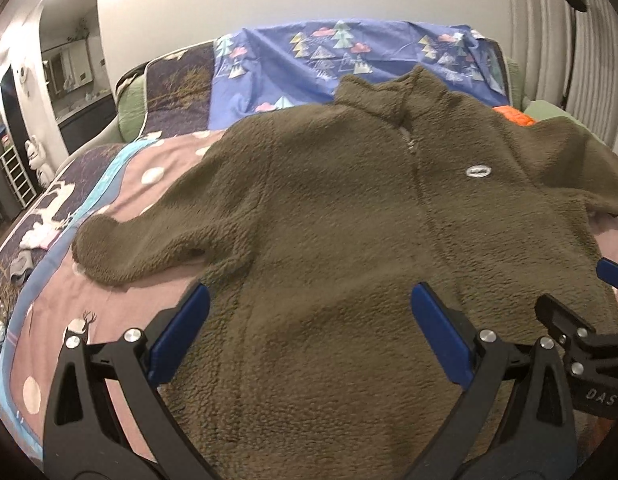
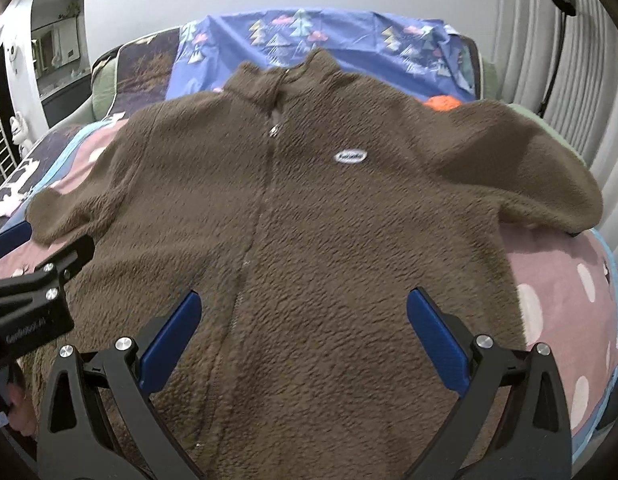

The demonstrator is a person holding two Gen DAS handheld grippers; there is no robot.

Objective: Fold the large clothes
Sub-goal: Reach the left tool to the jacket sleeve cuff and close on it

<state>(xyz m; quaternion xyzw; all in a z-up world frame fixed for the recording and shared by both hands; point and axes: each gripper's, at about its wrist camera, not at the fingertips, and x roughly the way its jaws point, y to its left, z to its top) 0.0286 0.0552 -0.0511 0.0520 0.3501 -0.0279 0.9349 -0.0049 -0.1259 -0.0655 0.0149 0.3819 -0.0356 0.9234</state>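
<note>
An olive-brown fleece jacket (image 1: 349,208) lies spread flat, front side up, on a bed (image 1: 121,184), filling the centre of both wrist views; its stand-up collar (image 2: 287,74) points toward the top of the frame and its hem runs toward the bottom edge, under the cameras. A zip (image 2: 265,184) runs down the middle of the front, and a small white oval patch (image 2: 349,156) sits just right of it on the chest. In the left wrist view one sleeve (image 1: 149,240) reaches toward the left of the frame and rests on the pink, white-dotted cover; in the right wrist view the other sleeve (image 2: 549,176) extends to the right of the frame, toward the bed's edge. The left gripper (image 1: 309,330) hangs over the lower part of the jacket with its blue-padded fingers (image 1: 181,336) spread wide and nothing between them; fleece shows in the gap. The right gripper (image 2: 303,332) is likewise over the lower front, its fingers (image 2: 437,340) wide apart and empty. Each gripper also appears at the edge of the other's view, at lower right in the left view and at lower left in the right view. A blue sheet with a tree print (image 1: 341,56) lies at the top centre beyond the collar, and an orange item (image 2: 443,103) shows at the jacket's upper right shoulder. Small white pieces (image 1: 37,236) lie on the bed at the left edge.
</note>
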